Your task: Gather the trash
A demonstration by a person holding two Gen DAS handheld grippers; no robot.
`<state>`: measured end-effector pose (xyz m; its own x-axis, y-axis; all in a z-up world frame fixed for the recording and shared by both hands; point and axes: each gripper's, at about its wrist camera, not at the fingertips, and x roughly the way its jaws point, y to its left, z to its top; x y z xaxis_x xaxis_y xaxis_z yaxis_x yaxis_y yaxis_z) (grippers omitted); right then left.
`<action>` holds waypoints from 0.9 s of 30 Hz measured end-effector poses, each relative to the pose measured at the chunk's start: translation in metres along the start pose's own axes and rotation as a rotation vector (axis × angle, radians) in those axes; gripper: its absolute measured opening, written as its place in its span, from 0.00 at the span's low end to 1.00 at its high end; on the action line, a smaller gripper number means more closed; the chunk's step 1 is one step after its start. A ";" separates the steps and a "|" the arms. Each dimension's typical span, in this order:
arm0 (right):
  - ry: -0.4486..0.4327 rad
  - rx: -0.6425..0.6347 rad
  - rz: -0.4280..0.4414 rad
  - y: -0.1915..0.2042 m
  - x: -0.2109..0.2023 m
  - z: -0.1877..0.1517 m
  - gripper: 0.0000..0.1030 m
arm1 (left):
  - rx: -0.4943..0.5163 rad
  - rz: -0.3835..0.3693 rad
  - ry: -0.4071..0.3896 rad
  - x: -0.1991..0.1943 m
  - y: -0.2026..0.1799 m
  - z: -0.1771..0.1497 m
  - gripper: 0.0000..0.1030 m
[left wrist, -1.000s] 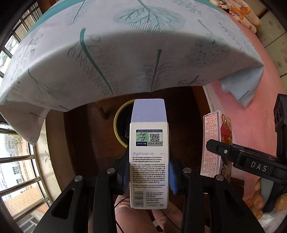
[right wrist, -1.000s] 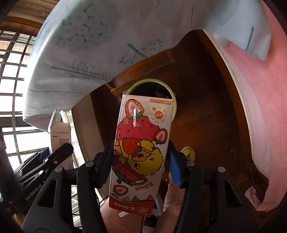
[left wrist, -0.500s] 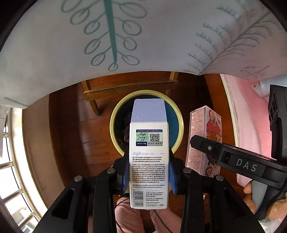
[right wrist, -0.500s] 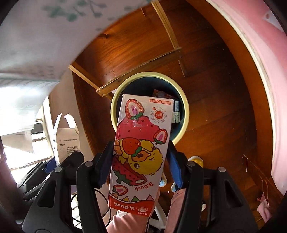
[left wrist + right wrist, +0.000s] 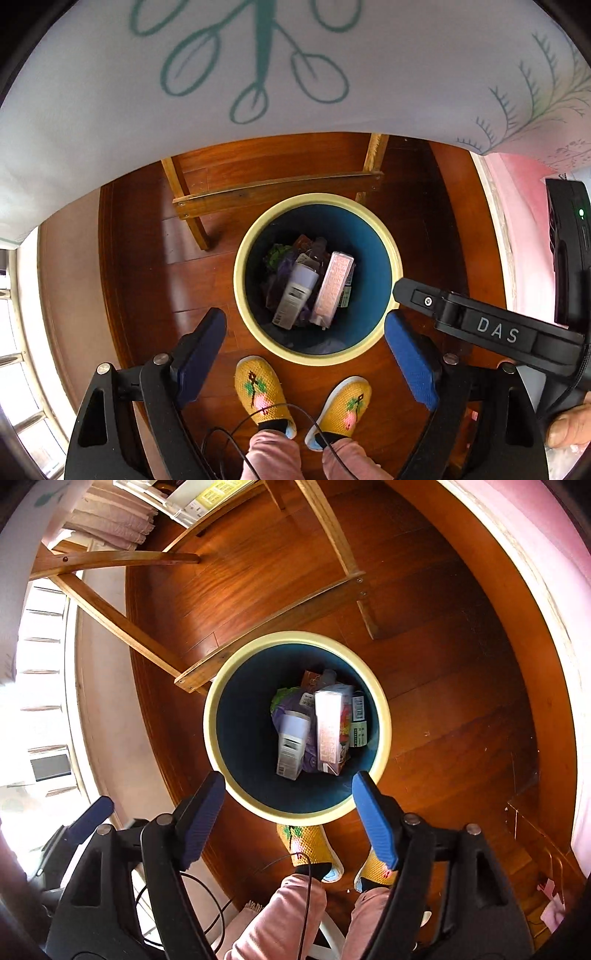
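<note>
1. Left gripper [image 5: 306, 343] and right gripper [image 5: 288, 805] – both spread wide, holding nothing.
2. White box [image 5: 297, 291] and pink carton [image 5: 332, 291] lie side by side inside the bin [image 5: 317, 360] – below both grippers.

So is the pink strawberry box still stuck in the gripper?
No, the right gripper is open and empty, and the pink box lies inside the bin.

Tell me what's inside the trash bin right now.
Inside the trash bin lie a white box and a pink carton, side by side on purple and green wrappers and other packaging. Whatever lies beneath them is covered.
</note>
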<state>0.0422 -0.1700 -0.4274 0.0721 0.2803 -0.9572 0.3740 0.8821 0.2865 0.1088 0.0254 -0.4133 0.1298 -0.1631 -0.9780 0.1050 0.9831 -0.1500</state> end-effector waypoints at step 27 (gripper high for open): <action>-0.155 -0.205 -0.004 0.039 -0.189 -0.026 0.68 | -0.112 0.075 -0.157 -0.192 -0.014 -0.015 0.86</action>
<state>0.0195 -0.1787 -0.2347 0.2179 0.2288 -0.9488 0.1800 0.9460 0.2695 0.0676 0.0445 -0.2261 0.2861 -0.0914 -0.9538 -0.0203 0.9946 -0.1014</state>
